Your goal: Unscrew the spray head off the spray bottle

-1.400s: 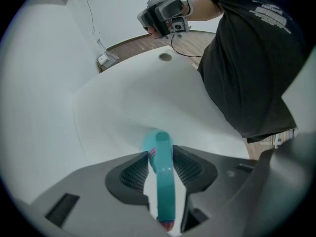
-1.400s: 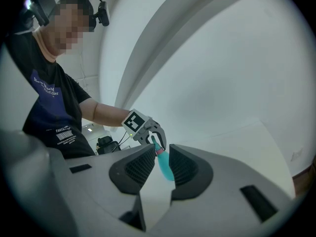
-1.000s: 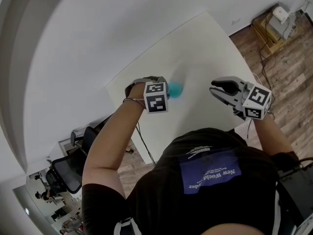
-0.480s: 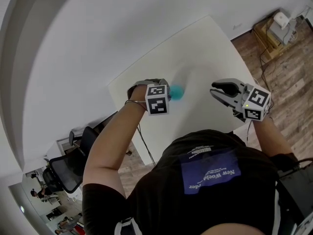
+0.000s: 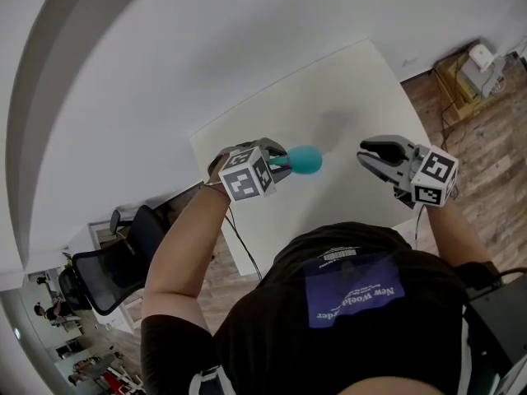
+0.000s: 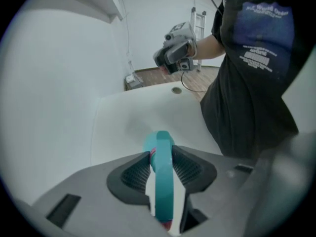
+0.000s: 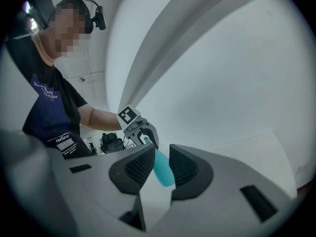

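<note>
Left gripper [image 5: 277,158] fingers clench the teal spray bottle [image 5: 305,160] mid-frame above the desk [image 5: 346,97]; right gripper [image 5: 372,151] fingers slightly parted, empty; head seemingly attached, unscrewing not yet begun

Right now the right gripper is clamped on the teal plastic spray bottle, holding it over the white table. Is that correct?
Not quite: it is the left gripper that is clamped on the teal plastic spray bottle, holding it over the white table. The left gripper view shows its pads pressing on the bottle. The right gripper has nothing between its jaws.
</note>
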A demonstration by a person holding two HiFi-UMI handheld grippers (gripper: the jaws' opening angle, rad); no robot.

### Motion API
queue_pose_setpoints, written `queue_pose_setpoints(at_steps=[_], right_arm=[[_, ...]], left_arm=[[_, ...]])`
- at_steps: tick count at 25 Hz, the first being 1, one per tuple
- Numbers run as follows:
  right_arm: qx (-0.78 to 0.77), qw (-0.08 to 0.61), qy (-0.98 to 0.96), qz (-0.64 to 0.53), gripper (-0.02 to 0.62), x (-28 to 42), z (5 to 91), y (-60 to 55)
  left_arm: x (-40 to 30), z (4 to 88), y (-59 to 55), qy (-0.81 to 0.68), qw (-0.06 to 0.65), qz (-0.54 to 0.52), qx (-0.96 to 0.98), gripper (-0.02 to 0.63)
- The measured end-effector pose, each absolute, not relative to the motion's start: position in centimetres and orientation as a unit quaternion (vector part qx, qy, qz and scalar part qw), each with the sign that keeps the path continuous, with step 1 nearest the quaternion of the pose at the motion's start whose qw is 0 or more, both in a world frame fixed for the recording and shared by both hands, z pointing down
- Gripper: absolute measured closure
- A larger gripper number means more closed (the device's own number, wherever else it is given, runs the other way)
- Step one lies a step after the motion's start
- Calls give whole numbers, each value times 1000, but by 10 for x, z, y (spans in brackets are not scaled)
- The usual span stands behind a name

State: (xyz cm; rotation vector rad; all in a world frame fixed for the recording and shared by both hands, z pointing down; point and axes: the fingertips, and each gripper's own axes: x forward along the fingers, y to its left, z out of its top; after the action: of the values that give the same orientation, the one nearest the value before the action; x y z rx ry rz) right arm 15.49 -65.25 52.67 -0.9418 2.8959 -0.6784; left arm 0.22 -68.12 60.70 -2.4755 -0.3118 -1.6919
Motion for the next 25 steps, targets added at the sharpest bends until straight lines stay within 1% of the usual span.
queue_pose_setpoints(at_steps=[1,2,3,6,10,16,20,25], right_arm=[[-298,11,930,-217,534,148,522,-653],[-291,9,932,-216,510,143,518,-654],[-284,8,935,-214,502,139,514,-655],[-253,8,946,-203,437,127,500,-656],[-211,17,961,-179,334,88,463,-646],[-150,12,981,-122,229,51,405,-637],[-118,8,989,-86,176,32,377,-632],[-81,-15,995,-61,142,4,362,-623]], left_arm=[[-1,597,-682,-94,53,-542,-833,460],[-2,586,-682,-82,41,-521,-848,460],[-2,574,-683,-69,30,-497,-865,460],[-2,533,-683,-30,-3,-415,-909,460],[-33,472,-671,14,-55,-283,-958,460],[-60,405,-651,44,-121,-107,-986,460],[-70,383,-637,45,-149,-37,-987,460],[-86,367,-617,42,-168,20,-985,460]])
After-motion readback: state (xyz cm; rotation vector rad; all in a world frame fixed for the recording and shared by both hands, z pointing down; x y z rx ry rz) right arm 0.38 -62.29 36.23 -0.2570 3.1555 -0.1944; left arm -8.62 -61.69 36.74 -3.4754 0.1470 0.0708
